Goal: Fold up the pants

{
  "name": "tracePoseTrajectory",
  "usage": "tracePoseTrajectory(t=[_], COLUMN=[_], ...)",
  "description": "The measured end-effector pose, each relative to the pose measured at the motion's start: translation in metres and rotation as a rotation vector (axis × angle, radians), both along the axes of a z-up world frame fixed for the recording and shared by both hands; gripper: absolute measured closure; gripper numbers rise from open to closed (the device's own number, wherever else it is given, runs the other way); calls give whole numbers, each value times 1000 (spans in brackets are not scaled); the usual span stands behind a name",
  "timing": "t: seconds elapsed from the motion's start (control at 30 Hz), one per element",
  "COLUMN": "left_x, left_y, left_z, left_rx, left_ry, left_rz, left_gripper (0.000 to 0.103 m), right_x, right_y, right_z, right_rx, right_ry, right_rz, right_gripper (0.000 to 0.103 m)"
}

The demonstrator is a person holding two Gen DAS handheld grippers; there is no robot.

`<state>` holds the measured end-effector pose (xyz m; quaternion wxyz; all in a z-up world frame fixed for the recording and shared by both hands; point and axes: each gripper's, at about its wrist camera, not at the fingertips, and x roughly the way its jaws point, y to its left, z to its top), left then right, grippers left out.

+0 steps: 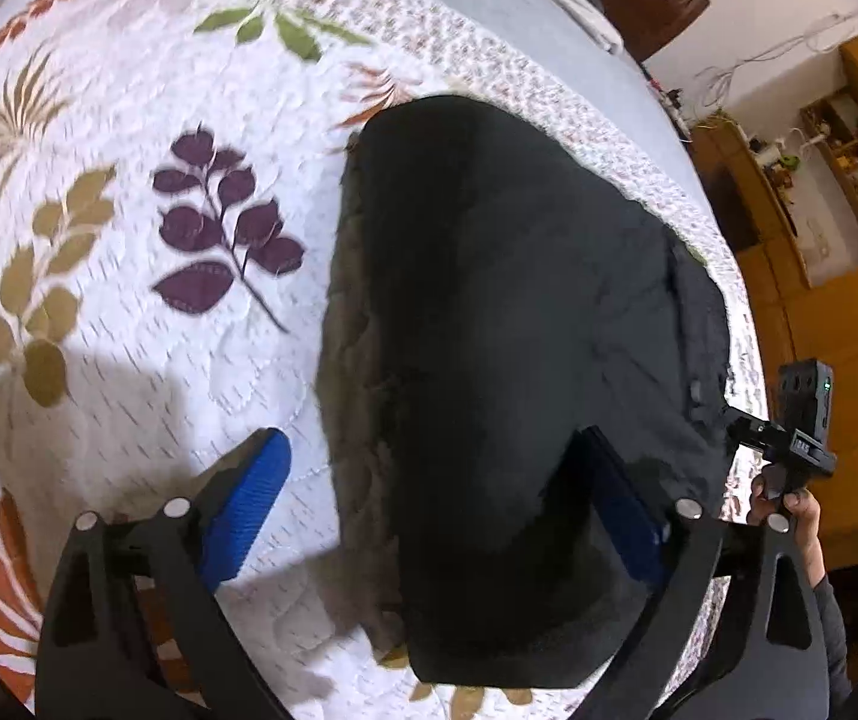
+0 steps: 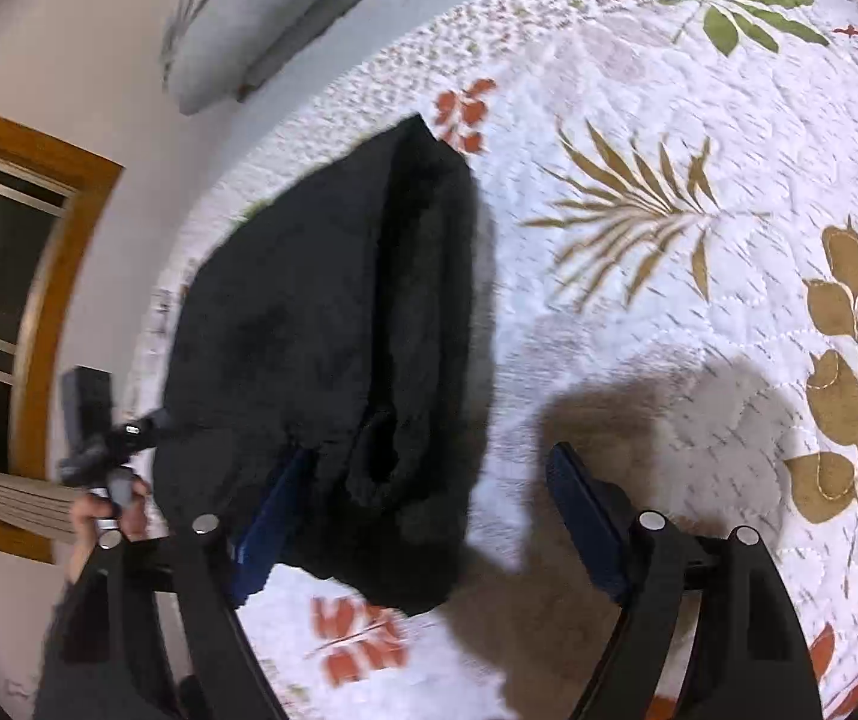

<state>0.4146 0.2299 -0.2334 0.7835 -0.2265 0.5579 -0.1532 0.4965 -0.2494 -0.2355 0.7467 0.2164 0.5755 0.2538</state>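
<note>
The black pants (image 1: 507,360) lie in a folded bundle on the white leaf-print quilt (image 1: 129,312). My left gripper (image 1: 435,462) is open above the near end of the bundle, its blue pads (image 1: 249,504) spread on either side; the right pad is partly hidden behind the cloth. In the right wrist view the pants (image 2: 321,348) lie left of centre. My right gripper (image 2: 429,480) is open, its left pad (image 2: 267,528) at the bundle's near edge and the right pad over bare quilt. Neither holds cloth. The right gripper also shows in the left wrist view (image 1: 801,438).
The quilt (image 2: 669,300) covers a bed. A grey pillow (image 2: 249,30) lies at its far side. Wooden shelves and cabinets (image 1: 837,192) stand beyond the bed's edge. A wood-framed window (image 2: 3,276) is in the wall on the other side.
</note>
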Motion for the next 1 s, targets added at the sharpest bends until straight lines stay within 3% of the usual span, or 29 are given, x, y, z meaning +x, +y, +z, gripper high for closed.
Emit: tracePoseTrajectory(t=[0.23,0.33,0.43,0.53,0.7,0.8,1.0], left_x=[-29,-56,-96,-135,-216,-261,-346], left_y=[14,18,17,16,10,2,-29], left_z=[13,31,55,70,113,139,186], left_rx=[-73,-44,-10,22,174,215,253], left_ry=[-60,-124,-198,-236,-351,-401,-468], left_rz=[60,104,146,177,249,263,296], left_gripper=[7,7,6,3,3,3,3], right_x=[-7,-24,-54,-97,-168,-218,-321], right_y=[-19,-28,-33,-43,-59,-67,-82], right_z=[17,29,40,50,76,107,154], right_rx=[84,142,131,111,60,6,-26], right_ry=[-27,-50,-84,-128,-185,-269,-377], right_rz=[-35,-81,-124,-190,-277,-302,-368], right_gripper=[22,21,18,14,9,4,3])
